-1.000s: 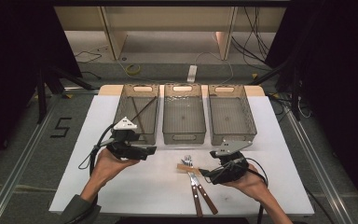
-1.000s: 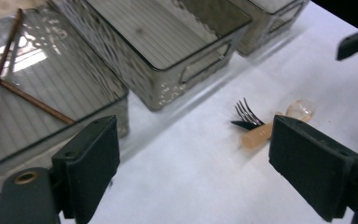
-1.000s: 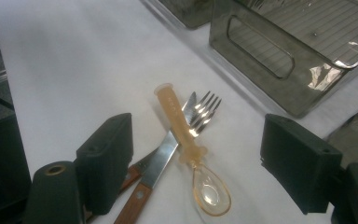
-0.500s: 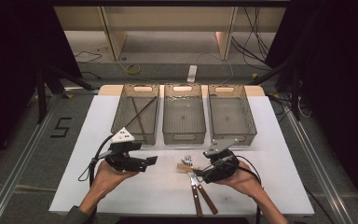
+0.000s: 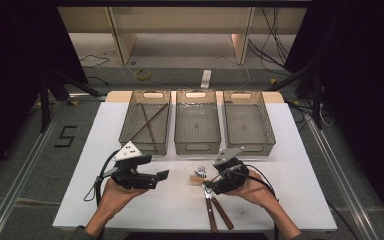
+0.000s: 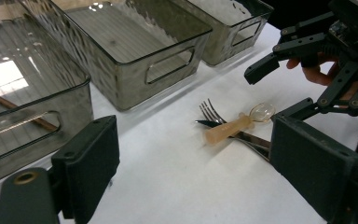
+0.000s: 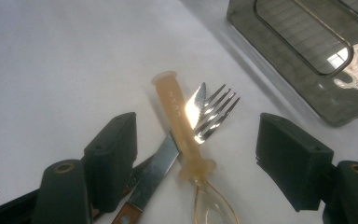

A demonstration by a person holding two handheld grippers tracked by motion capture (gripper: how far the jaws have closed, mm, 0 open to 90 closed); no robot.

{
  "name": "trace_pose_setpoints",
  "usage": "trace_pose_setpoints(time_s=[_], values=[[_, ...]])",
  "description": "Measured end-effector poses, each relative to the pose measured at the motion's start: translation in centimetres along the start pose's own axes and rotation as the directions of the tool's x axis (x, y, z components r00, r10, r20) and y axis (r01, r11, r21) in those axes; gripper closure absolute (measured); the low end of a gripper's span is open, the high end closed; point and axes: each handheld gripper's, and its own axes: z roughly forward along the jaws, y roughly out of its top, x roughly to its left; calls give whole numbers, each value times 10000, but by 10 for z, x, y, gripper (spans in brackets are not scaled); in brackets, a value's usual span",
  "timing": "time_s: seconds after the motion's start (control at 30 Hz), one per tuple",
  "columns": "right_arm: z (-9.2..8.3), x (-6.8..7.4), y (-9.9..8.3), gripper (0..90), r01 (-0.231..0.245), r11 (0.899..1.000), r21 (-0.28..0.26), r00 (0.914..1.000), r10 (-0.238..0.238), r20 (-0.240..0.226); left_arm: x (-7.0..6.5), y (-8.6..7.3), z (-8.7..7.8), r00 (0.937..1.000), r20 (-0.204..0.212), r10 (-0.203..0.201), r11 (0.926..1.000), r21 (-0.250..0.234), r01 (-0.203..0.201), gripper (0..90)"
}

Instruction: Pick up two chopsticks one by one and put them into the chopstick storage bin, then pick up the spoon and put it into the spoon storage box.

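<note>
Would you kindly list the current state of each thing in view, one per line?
Left gripper: open, holding nothing.
Right gripper: open, jaws astride the cutlery, just been closing.
Spoon: lying across the fork and knife.
Fork: flat on the table.
Knife: flat, beneath the spoon.
Left bin: holds chopsticks.
Middle bin: empty.
Right bin: empty.

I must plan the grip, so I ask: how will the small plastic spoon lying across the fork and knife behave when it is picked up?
The plastic spoon looks light and stiff, with a thick handle. It lies across the fork and knife, so it may rock or slide. Its smooth, rounded handle could roll between the pads.
</note>
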Motion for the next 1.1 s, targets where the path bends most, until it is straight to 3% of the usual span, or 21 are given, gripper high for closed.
trace_pose_setpoints(time_s=[0.37, 1.1], values=[[16, -2, 3, 339, 327, 9961, 815, 9992, -306, -266, -4, -6, -6, 9997, -175, 189, 9997, -135, -191, 155], [31, 2, 5, 536, 773, 9845, 1576, 9967, -722, -377, -7, -13, -9, 9992, -130, 387, 9992, -74, -388, 155]])
